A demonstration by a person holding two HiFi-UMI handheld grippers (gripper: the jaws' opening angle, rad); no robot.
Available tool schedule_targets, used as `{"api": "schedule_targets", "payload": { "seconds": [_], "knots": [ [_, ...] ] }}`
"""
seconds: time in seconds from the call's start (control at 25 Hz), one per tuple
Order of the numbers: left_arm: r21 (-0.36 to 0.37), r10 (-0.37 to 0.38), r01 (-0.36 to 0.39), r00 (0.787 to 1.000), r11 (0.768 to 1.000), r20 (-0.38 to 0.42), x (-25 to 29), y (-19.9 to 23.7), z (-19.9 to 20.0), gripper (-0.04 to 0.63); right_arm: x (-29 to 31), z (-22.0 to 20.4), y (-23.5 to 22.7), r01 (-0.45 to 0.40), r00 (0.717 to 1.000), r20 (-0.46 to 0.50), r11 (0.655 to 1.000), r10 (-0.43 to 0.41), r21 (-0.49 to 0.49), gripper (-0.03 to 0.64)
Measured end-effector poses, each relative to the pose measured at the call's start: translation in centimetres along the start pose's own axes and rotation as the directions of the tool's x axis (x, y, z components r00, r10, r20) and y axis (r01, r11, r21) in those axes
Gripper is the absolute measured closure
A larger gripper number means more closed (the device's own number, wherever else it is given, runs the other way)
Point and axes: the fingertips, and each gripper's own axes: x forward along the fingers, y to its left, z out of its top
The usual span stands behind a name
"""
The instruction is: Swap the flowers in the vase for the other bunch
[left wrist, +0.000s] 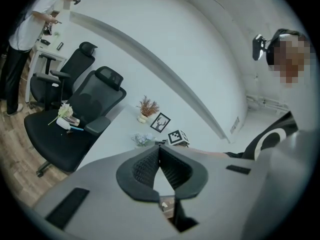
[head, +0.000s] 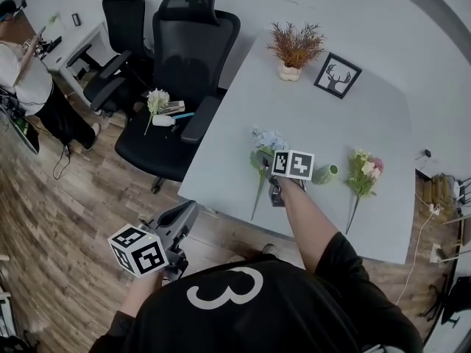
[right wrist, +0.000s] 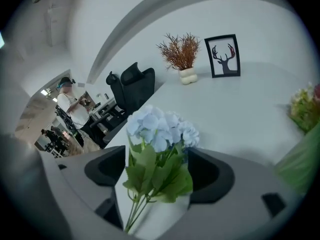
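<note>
A blue hydrangea bunch (head: 266, 141) lies on the white table (head: 383, 123), its stem running toward the near edge. My right gripper (head: 265, 160) is over its leaves, open, with the jaws either side of the bunch (right wrist: 160, 134) and the pads off it. A small green vase (head: 327, 173) sits just right of that gripper's marker cube. A pink and yellow bunch (head: 364, 171) lies further right on the table. My left gripper (head: 188, 212) hangs off the table's near left edge, shut and holding nothing (left wrist: 160, 149).
At the table's far side stand a dried plant in a white pot (head: 294, 50) and a framed deer picture (head: 337, 75). Two black office chairs (head: 184, 65) stand to the left, one with a white flower (head: 157, 101) on its seat. A person (head: 22, 72) stands far left.
</note>
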Motion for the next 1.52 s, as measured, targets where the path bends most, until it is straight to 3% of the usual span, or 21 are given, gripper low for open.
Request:
{"api": "schedule_targets", "payload": {
  "seconds": [0.16,0.4,0.6,0.84,1.28,1.52],
  "knots": [
    [0.034,0.035,-0.035,0.999,0.999,-0.025,0.2,0.2,-0.9,0.584,1.1,-0.6,-1.2,0.051,0.998,-0.031,0.999,-0.050,0.010,0.241],
    [0.018,0.053,-0.052,0.998,0.998,-0.029,-0.2,0.4,-1.6,0.584,2.2,-1.3,-0.9,0.109,0.990,-0.076,0.988,-0.117,-0.107,0.245],
    [0.008,0.055,-0.054,0.998,0.998,-0.018,-0.5,0.3,-1.8,0.584,2.4,-1.8,-1.4,0.145,0.982,-0.098,0.978,-0.161,-0.151,0.325],
    [0.010,0.055,-0.055,0.998,0.998,-0.030,-0.4,-0.1,-1.9,0.584,1.7,-1.9,-1.6,0.084,0.991,-0.099,0.991,-0.094,-0.100,0.444],
    [0.040,0.010,-0.008,0.997,0.999,-0.071,1.8,-1.7,-2.0,0.584,-0.6,-0.9,-1.0,0.015,0.999,-0.040,0.995,-0.019,-0.103,0.489],
    [0.062,-0.038,0.044,0.995,0.997,-0.089,3.3,-2.8,-1.4,0.584,-4.4,1.9,0.7,-0.032,0.994,0.103,0.995,0.042,-0.099,0.497]
  ]
}}
